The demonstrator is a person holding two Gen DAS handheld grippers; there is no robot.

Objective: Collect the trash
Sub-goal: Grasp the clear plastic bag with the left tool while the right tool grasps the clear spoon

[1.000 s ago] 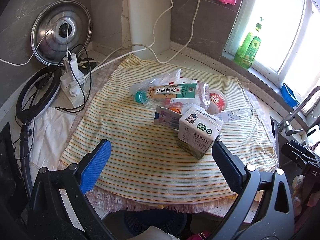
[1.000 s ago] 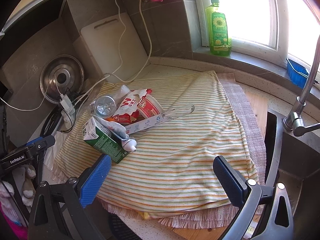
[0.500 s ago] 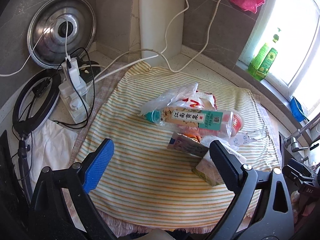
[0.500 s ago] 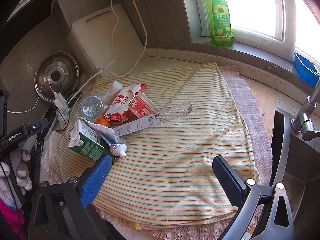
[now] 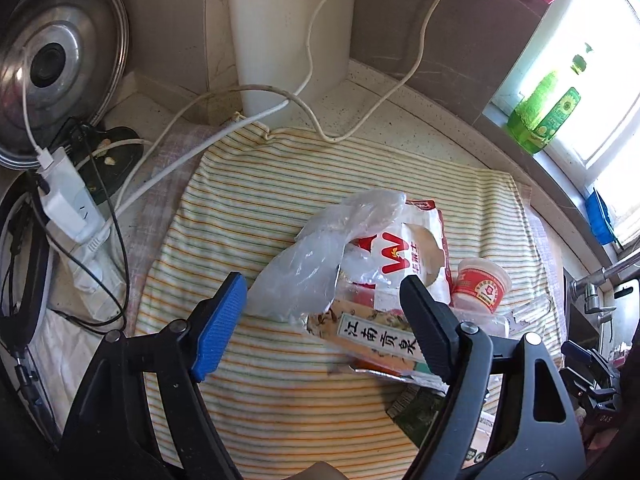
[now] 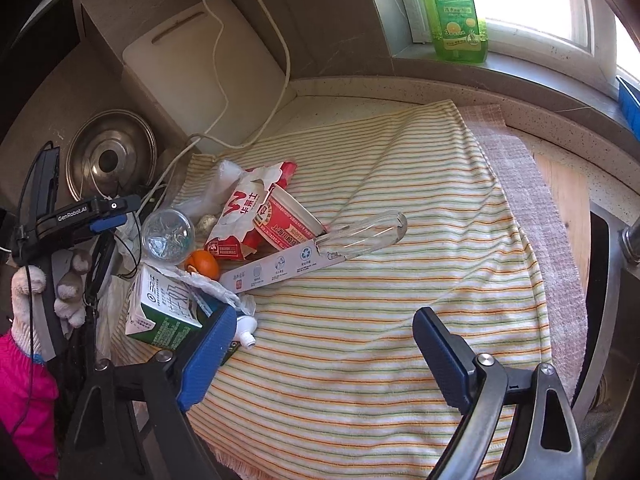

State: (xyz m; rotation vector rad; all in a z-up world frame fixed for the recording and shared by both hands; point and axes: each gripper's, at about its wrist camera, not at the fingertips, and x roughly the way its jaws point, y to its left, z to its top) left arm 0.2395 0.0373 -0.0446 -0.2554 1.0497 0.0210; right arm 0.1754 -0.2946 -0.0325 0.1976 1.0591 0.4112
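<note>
Striped cloth (image 6: 360, 320) carrying all the trash, nothing collected yet: plastic bag (image 5: 316, 256), water bottle (image 5: 376, 338), red cup (image 6: 290, 222), milk carton (image 6: 164, 312) heaped along its far-left part. Hovering, left gripper (image 5: 320, 320) spread wide around bag and bottle, gripping nothing; right gripper (image 6: 320, 356) gaping, empty, over bare cloth beside the carton.

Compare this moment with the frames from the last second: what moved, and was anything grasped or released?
The left gripper advanced into the trash pile, its open jaws now flanking the plastic bag and bottle. The right gripper edged closer over the striped cloth, still open. Nothing was grasped or released; the carton, cup and wrapper lie as before.
</note>
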